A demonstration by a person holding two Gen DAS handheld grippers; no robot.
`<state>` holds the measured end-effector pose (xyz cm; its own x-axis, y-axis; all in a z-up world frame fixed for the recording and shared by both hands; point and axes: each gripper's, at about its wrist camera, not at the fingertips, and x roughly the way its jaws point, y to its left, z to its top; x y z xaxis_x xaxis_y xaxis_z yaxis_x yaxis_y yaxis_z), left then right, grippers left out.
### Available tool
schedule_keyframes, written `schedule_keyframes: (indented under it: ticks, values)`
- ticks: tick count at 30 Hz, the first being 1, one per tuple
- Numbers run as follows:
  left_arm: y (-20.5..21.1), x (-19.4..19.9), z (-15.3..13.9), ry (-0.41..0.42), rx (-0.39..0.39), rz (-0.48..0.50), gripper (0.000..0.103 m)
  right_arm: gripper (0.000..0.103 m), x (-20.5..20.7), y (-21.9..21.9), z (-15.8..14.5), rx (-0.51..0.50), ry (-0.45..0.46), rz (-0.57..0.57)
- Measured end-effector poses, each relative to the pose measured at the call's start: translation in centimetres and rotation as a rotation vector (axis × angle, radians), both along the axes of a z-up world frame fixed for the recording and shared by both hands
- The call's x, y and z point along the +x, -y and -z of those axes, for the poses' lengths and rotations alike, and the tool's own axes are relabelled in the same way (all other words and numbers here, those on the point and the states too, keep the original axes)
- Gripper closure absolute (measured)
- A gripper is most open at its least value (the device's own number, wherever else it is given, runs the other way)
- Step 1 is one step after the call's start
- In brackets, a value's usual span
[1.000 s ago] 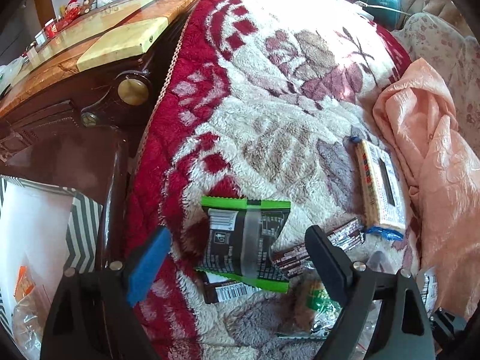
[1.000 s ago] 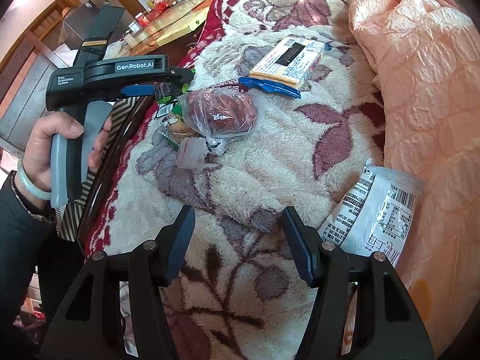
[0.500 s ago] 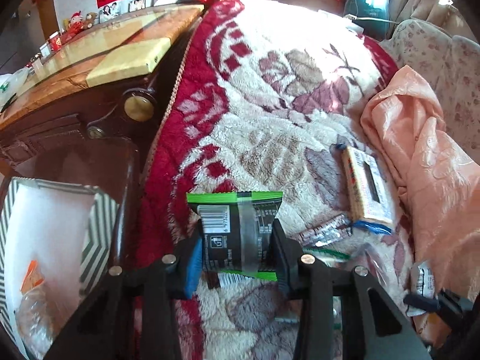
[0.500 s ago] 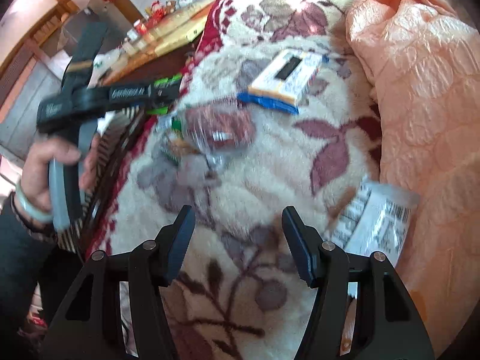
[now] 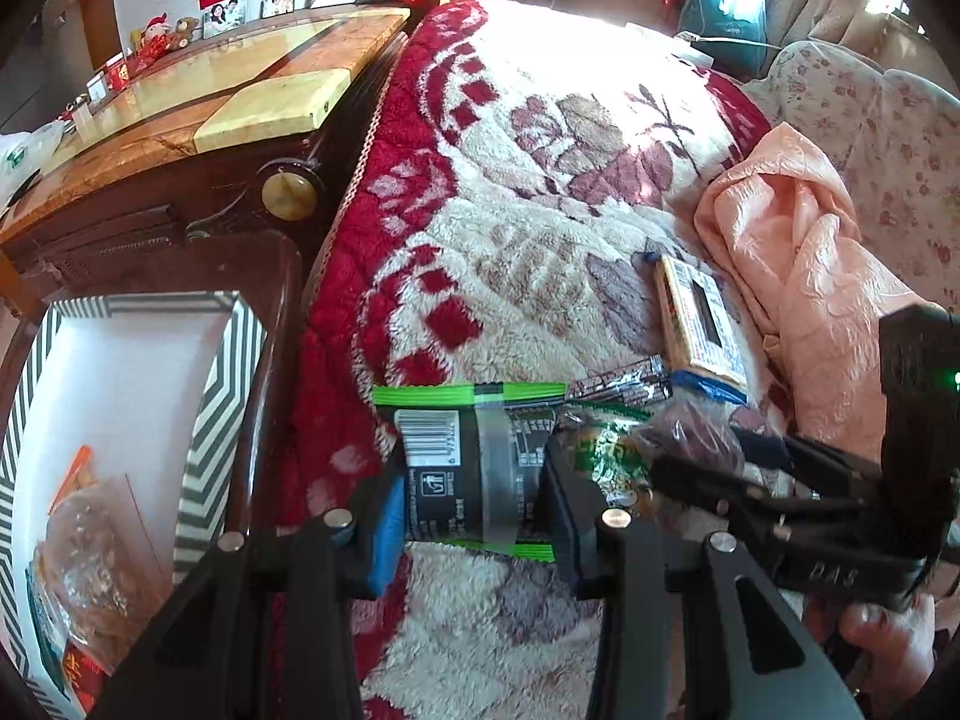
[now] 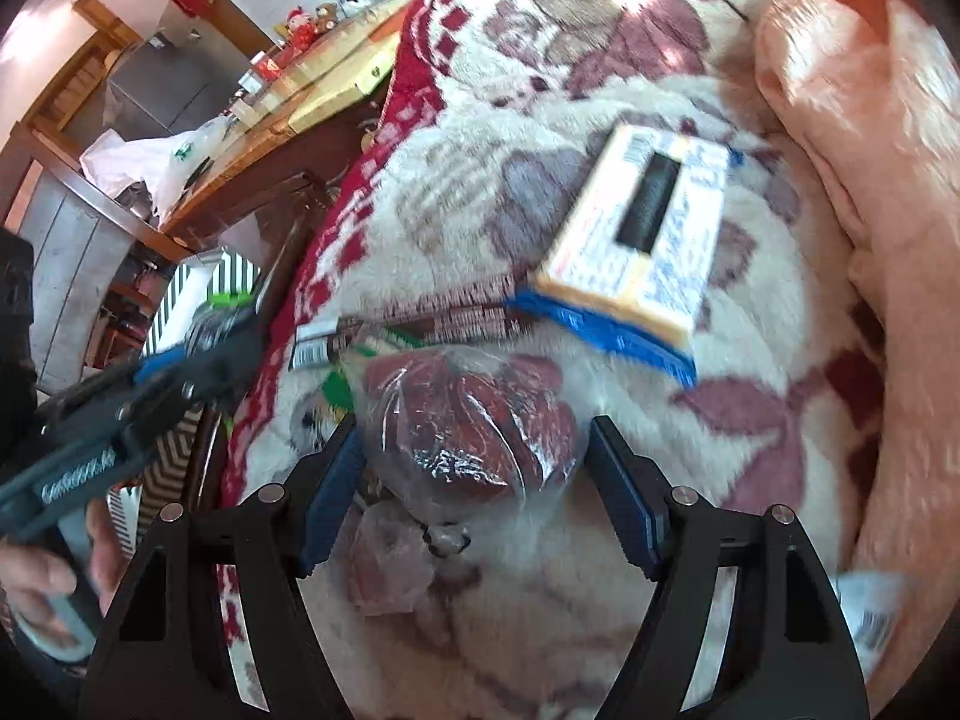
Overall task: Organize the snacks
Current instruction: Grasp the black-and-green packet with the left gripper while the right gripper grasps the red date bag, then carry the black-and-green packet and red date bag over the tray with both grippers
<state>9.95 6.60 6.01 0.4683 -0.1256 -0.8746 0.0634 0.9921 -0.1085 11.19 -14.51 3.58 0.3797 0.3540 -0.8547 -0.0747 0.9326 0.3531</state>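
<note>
At the far left of the left wrist view stands a striped box [image 5: 225, 396] with a white inside, and a clear bag of snacks [image 5: 84, 564] lies in its lower part. Behind it is a dark wooden cabinet [image 5: 150, 240] with a yellow-topped surface [image 5: 270, 105].

To the right of the box spreads a fluffy red and cream blanket [image 5: 510, 192]. Just above it, the left hand-held gripper [image 5: 474, 516] pinches a black snack packet with green edges [image 5: 474, 462] between its two fingers, the blue pad [image 5: 384, 528] pressed to the packet's left side. Whether the packet is lifted clear of the blanket cannot be told.

Right of the packet, a brown striped wrapper [image 5: 624, 384] lies on the blanket, touching the blue end of a yellow biscuit pack [image 5: 699, 324] that lies lengthwise. A crumpled peach cloth [image 5: 804, 276] lies beside that pack.

In the right wrist view, the right hand-held gripper [image 6: 474, 480] is spread wide on either side of a clear bag of red dates [image 6: 468, 420], which rests on the blanket [image 6: 690, 480]. Its left finger [image 6: 330, 492] is at the bag's edge; the right one stands just off it. Beyond the bag lie the brown wrapper [image 6: 456, 318] and the biscuit pack [image 6: 642, 240], somewhat blurred. At the lower right edge, a white packet [image 6: 870, 606] shows partly.
</note>
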Motion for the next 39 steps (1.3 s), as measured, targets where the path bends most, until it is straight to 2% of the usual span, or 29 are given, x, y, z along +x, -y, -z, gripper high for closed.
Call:
schedule_keyframes:
  ticks: [1,4,6,12,21,26,39]
  values:
    - [0.0,-0.1,0.1,-0.002,-0.001,-0.001,0.060,0.028,0.1,0.0,-0.1,0.007,0.014,-0.007]
    - [0.0,-0.4,0.5,-0.011,-0.003,-0.004,0.060,0.050,0.2,0.4,-0.1,0.007,0.049,-0.024]
    - [0.1,-0.7,0.6,-0.014,-0.008,-0.003,0.060,0.055,0.1,0.5,-0.4,0.006,0.055,-0.042]
    - [0.2,-2.3,-0.2,0.007,-0.015,-0.003,0.060,0.056,-2.0,0.2,-2.2,-0.040,0.101,-0.084]
    - [0.3,-5.2,-1.3,0.039,0.041,-0.027,0.060,0.056,-5.6,-0.4,-4.6,-0.053,0.141,-0.090]
    - [0.0,-6.8,-1.6,0.049,0.041,-0.047,0.060,0.056,-7.0,-1.0,-5.7,-0.075,0.158,-0.092]
    - [-0.4,-10.1,-2.7,0.089,0.063,-0.067,0.060,0.056,-9.1,-3.2,-7.1,-0.106,0.167,-0.118]
